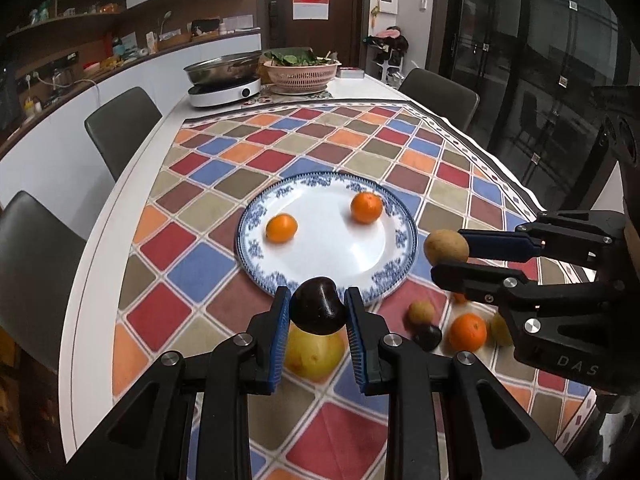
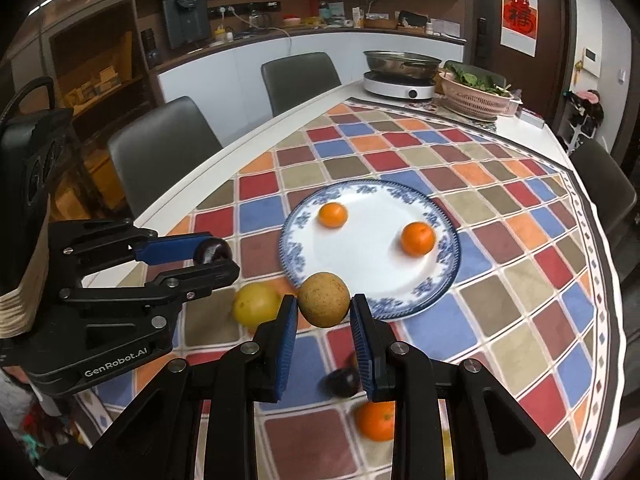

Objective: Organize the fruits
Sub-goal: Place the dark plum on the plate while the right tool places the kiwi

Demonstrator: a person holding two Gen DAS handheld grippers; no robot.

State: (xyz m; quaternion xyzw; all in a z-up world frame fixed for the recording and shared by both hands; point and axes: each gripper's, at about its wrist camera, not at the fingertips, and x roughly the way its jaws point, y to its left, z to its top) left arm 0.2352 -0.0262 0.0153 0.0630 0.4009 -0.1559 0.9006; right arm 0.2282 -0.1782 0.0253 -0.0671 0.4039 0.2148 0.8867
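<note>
Left gripper point(image 1: 318, 312) clamping dark plum point(image 1: 318, 311), right gripper point(image 2: 324, 304) clamping tan fruit point(image 2: 324, 299), both raised beside plate point(image 1: 256, 216)

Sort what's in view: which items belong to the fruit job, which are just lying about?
Job: left gripper holding dark plum; right gripper holding brown fruit; plate with two oranges; loose yellow fruit, orange.
Lying about: induction cooker, pan, pink basket of greens.

Plate point(image 1: 404, 236) white, blue-patterned rim; tablecloth point(image 1: 224, 184) multicoloured diamonds.
</note>
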